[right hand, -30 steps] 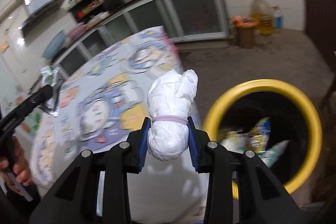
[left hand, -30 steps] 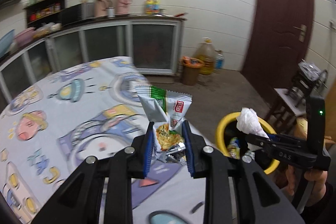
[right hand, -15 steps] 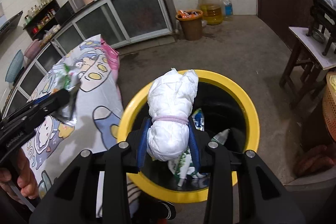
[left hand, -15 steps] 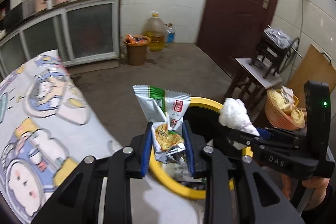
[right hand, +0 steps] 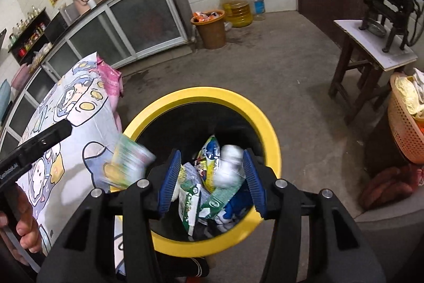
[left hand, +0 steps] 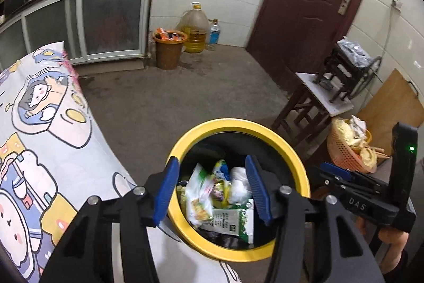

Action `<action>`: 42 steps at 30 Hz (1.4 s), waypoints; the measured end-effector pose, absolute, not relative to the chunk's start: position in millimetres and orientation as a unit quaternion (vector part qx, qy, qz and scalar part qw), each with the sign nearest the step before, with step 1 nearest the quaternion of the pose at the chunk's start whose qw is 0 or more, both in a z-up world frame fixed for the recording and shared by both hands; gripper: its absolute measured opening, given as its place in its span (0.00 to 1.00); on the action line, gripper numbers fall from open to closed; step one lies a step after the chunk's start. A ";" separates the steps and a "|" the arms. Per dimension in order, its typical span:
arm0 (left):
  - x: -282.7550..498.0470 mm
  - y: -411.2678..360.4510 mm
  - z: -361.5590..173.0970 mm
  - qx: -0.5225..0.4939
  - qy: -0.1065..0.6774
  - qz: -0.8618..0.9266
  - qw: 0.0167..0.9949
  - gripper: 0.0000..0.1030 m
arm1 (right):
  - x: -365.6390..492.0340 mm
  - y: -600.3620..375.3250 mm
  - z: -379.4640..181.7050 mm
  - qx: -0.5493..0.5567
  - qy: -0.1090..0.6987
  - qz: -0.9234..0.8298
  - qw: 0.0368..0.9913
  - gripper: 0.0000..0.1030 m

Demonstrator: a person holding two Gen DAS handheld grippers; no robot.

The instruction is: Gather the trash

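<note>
A black bin with a yellow rim (left hand: 238, 123) (right hand: 201, 92) stands on the floor beside the table. My left gripper (left hand: 212, 174) hangs over it, its jaws opening, with nothing pressed between the pads. The green-and-white snack packet (left hand: 198, 192) (right hand: 127, 163) has left it and is blurred in the right wrist view, falling at the bin's left rim. My right gripper (right hand: 211, 171) is above the bin too, jaws opening. The white tissue wad (right hand: 229, 166) (left hand: 238, 184) drops free between its pads onto several wrappers inside. The right gripper (left hand: 328, 171) also shows at the right of the left wrist view.
The table with a cartoon cloth (left hand: 39, 137) borders the bin's left side. On the right stand a wooden stool (left hand: 312, 97) and an orange basket (left hand: 347, 150). A brown waste bin (left hand: 169, 49) and an oil jug (left hand: 194, 28) sit by the far cabinets.
Both grippers swung from the table to above the yellow bin, tilted down and opened. The snack packet and the white wad have left the pads and are falling.
</note>
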State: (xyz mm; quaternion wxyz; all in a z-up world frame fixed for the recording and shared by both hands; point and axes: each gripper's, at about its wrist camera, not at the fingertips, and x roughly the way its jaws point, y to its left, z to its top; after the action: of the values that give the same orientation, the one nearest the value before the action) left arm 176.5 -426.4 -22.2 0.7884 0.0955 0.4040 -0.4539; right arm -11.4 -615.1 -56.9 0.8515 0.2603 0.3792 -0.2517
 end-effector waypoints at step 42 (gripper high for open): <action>18.3 1.0 13.0 -0.067 0.275 -0.068 0.957 0.92 | -30.8 -274.9 24.7 0.050 0.151 -0.105 0.982 0.92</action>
State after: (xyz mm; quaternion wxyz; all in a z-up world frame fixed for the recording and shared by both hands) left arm 18.3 1.0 13.0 0.9565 -0.0673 0.2755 -0.0684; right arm -30.8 -274.9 24.7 0.9818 0.0496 0.1505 -0.1046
